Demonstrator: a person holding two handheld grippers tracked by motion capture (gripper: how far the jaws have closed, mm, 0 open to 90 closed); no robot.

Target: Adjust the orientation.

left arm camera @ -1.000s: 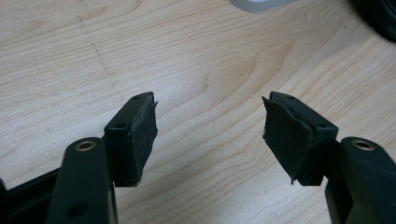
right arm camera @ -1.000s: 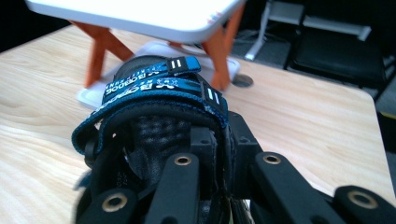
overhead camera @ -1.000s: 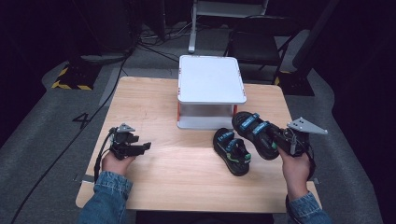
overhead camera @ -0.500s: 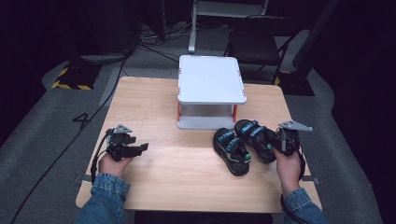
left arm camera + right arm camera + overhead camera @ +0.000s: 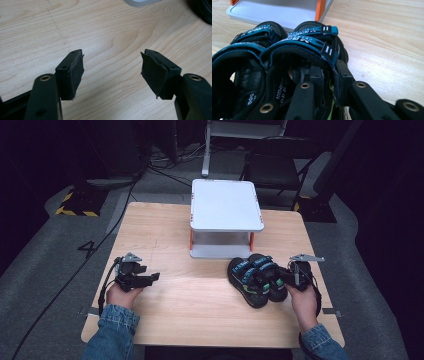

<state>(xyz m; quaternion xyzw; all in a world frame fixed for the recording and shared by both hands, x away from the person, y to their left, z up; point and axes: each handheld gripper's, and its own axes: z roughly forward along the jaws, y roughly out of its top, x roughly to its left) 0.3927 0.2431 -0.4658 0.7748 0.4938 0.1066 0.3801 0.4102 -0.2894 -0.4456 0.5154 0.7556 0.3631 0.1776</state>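
Two black sandals with blue straps lie side by side on the wooden table [image 5: 165, 240], right of centre. My right gripper [image 5: 283, 276] is shut on the side strap of the right sandal [image 5: 268, 274]. In the right gripper view its jaws pinch that strap of the held sandal [image 5: 312, 47], and the left sandal [image 5: 244, 57] touches it. The left sandal [image 5: 246, 282] sits on the table, free of any grip. Over bare wood at the table's left, my left gripper [image 5: 153, 278] stands open, and the left gripper view shows nothing between its pads [image 5: 75, 72].
A white two-level stand [image 5: 225, 205] with orange legs occupies the middle back of the table, just behind the sandals; its base [image 5: 274, 13] lies close ahead of them. A chair and cables are on the floor beyond the table.
My right gripper has brought the held sandal down and toward the person, setting it against the other sandal. The left gripper has barely moved.
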